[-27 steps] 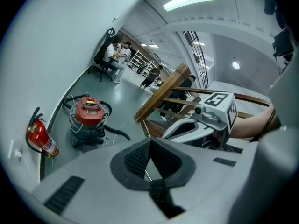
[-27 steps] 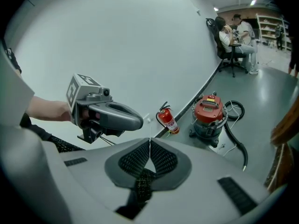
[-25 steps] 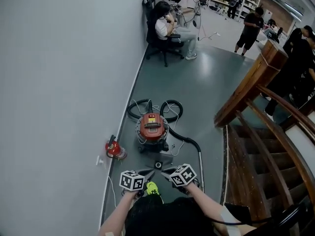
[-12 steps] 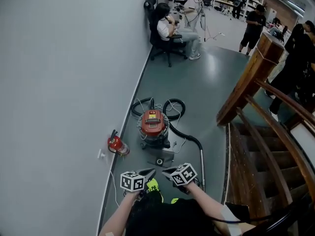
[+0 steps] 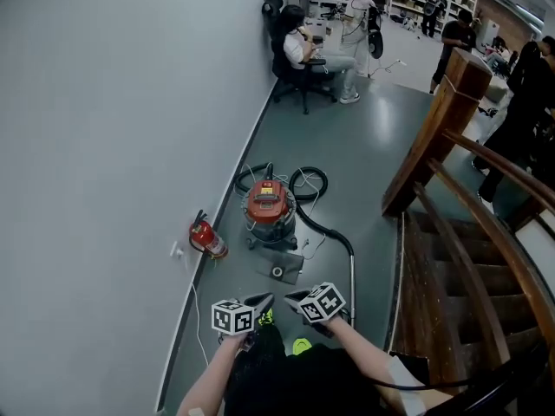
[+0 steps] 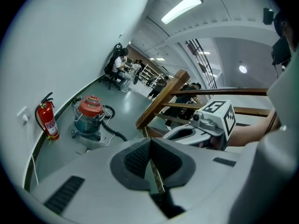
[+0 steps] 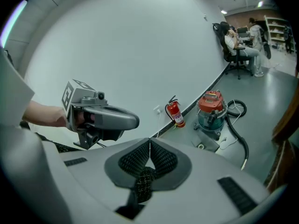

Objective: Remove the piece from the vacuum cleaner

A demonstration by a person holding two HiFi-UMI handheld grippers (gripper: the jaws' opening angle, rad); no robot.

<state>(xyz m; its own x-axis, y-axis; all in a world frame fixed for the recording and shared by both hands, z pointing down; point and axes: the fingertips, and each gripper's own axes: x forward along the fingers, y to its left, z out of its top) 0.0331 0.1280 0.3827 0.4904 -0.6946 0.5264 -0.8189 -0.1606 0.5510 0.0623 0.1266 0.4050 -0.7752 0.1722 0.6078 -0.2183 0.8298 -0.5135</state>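
Observation:
The vacuum cleaner (image 5: 267, 204) has a red lid on a steel drum and stands on the grey floor by the wall. Its black hose (image 5: 305, 181) coils behind it and runs on into a metal wand (image 5: 353, 277). A grey floor nozzle (image 5: 279, 269) lies flat in front of the drum. My left gripper (image 5: 263, 302) and right gripper (image 5: 293, 300) hover side by side, well short of the nozzle, both shut and empty. The left gripper view shows the vacuum cleaner (image 6: 89, 115) far off; so does the right gripper view, with the vacuum cleaner (image 7: 212, 108) and nozzle (image 7: 205, 144).
A red fire extinguisher (image 5: 206, 239) stands against the wall left of the vacuum. A wooden stair rail (image 5: 451, 146) and steps (image 5: 442, 310) run along the right. People sit and stand around desks (image 5: 325, 24) at the far end. White cable (image 5: 251, 176) lies loose near the drum.
The vacuum cleaner and extinguisher have slid up and away in the head view. Both grippers stay shut and close together at the bottom of the view.

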